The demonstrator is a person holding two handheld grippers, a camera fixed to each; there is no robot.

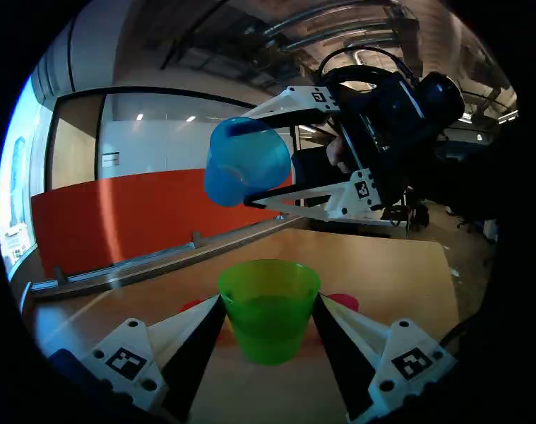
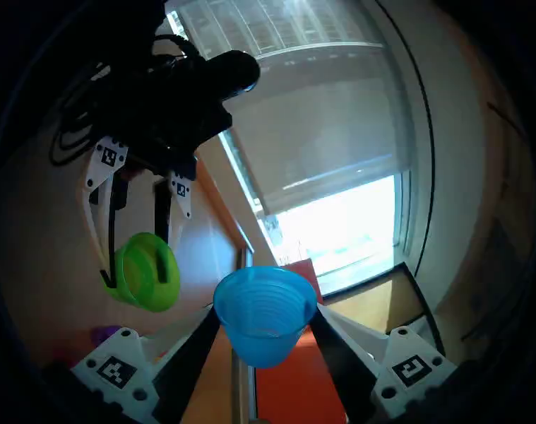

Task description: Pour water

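Observation:
In the left gripper view, my left gripper (image 1: 269, 311) is shut on a green cup (image 1: 269, 309) that stands upright just above the wooden table (image 1: 395, 275), with liquid in it. Above it, the right gripper (image 1: 257, 159) holds a blue cup (image 1: 245, 161) tipped on its side, mouth toward the green cup's side. In the right gripper view, my right gripper (image 2: 266, 321) is shut on the blue cup (image 2: 265, 314), whose inside looks empty. The left gripper (image 2: 137, 272) with the green cup (image 2: 144, 272) appears at the left there.
A red wall panel (image 1: 126, 219) and glass partition stand beyond the table's far edge. Pink round objects (image 1: 345, 300) lie on the table behind the green cup. A hand (image 1: 336, 152) grips the right gripper's dark body. A bright window (image 2: 338, 233) is in the right gripper view.

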